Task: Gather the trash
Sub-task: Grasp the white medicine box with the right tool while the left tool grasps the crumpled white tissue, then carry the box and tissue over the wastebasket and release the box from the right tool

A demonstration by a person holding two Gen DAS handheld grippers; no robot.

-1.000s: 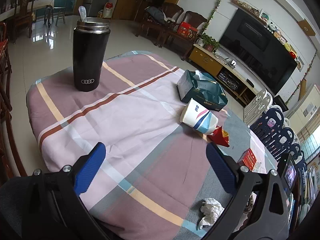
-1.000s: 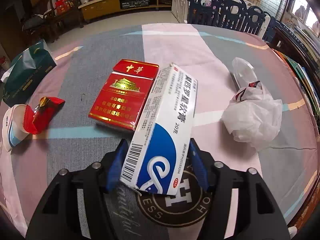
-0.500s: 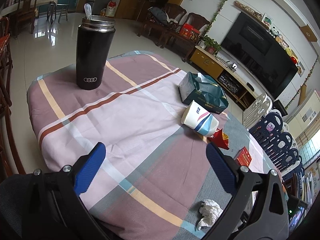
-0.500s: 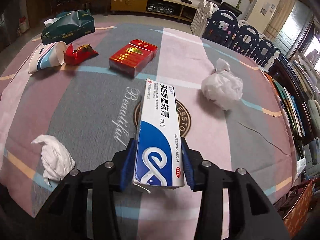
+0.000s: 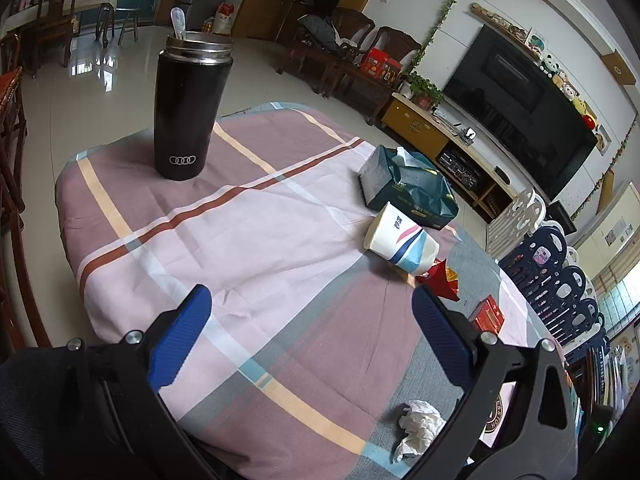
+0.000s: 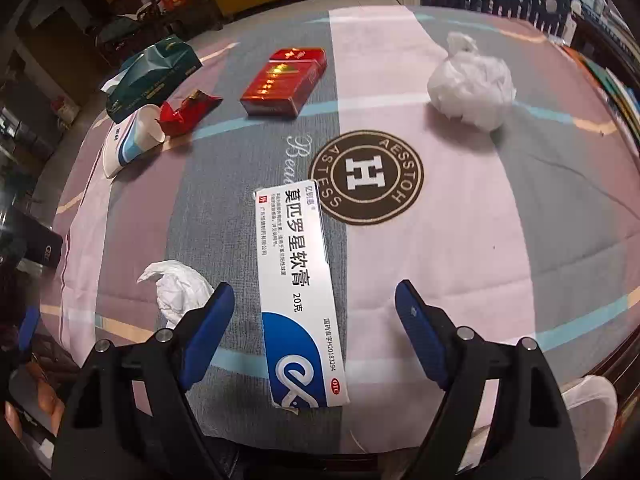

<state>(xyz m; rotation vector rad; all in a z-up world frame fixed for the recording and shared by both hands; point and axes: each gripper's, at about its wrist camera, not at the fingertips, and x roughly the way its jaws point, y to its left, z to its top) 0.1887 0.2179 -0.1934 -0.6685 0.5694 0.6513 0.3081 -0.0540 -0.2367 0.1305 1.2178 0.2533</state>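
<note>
Right wrist view: my right claw (image 6: 314, 322) is spread wide, gripping nothing, and the ointment box (image 6: 298, 292) lies flat on the counter (image 6: 500, 220) between its fingers, long axis running straight away from me. My left claw (image 5: 312, 336), also spread and empty, hovers well apart from it, so the right is nearer.

L gripper (image 5: 306, 334) is held w/ jaws spread wide, blue pads (image 5: 180, 338) well apart, nothing gripped betw. them, raised above the tabletop. R gripper (image 6: 314, 330) is likewise held w/ jaws wide apart, blue pads (image 6: 420, 334) clear on both sides, angled down twd the tabletop.
</note>
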